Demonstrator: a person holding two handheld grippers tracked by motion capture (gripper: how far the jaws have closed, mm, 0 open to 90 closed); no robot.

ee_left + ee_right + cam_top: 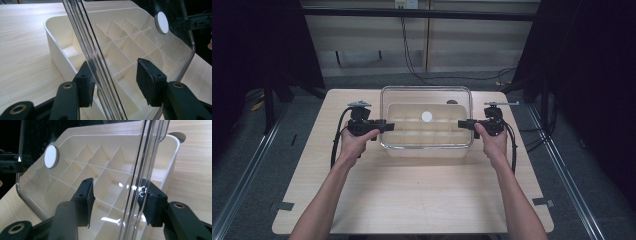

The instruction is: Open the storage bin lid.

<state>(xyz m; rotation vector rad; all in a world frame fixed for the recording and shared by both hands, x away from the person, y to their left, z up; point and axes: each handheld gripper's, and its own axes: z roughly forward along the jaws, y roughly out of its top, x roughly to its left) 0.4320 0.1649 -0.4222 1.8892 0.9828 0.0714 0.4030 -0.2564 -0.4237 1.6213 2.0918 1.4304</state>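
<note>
Left tongs (388, 125) and right tongs (461, 123) straddling the clear plastic lid (426, 95) edges at frame centre, pads not yet pressing, over the white compartmented box (426, 131) sitting on the pale wooden counter (412, 190).

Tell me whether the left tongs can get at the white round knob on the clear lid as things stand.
Probably not right away. The left tongs straddle the left edge of the clear lid, and the white knob sits mid-lid, well inboard. Nothing blocks the way above the lid, so they would have to let go of the edge first.
</note>
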